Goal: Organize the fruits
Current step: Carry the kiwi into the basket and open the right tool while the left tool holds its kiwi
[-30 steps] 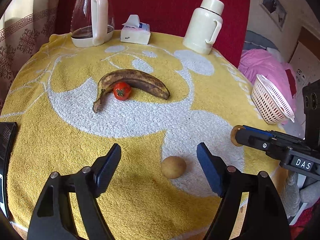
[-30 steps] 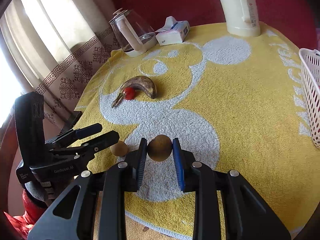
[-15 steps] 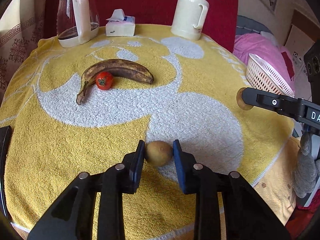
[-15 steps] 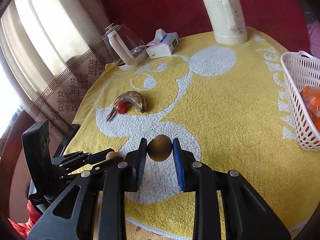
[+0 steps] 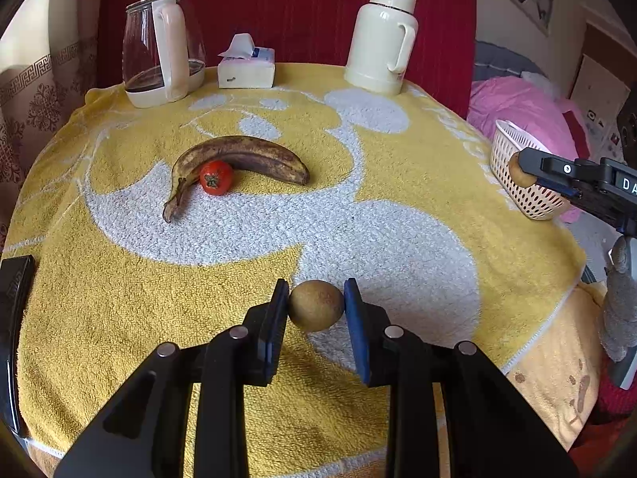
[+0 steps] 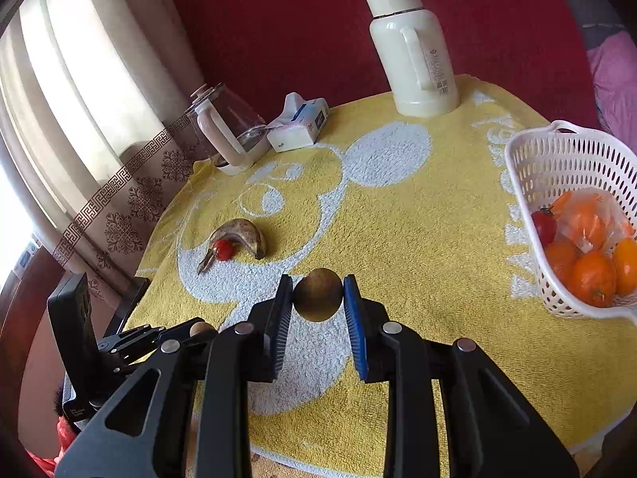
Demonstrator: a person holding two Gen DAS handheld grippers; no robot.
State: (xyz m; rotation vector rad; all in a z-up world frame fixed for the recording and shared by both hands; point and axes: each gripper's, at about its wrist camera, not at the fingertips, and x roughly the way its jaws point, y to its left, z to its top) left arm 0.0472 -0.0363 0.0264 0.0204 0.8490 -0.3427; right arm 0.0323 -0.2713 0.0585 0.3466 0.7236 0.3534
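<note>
My left gripper is shut on a brown kiwi and holds it just above the yellow towel near the table's front edge. My right gripper is shut on a second brown kiwi and holds it up in the air, left of the white basket. The basket holds oranges and a red tomato. A spotted banana with a red tomato against it lies on the towel at mid-left. In the left wrist view the right gripper shows beside the basket.
A glass kettle, a tissue box and a cream thermos stand along the far edge. A dark object lies at the table's left edge. A pink bundle lies beyond the right edge.
My left gripper closed on the kiwi on the towel and lifted it slightly. My right gripper carried its kiwi up and to the right, toward the basket.
</note>
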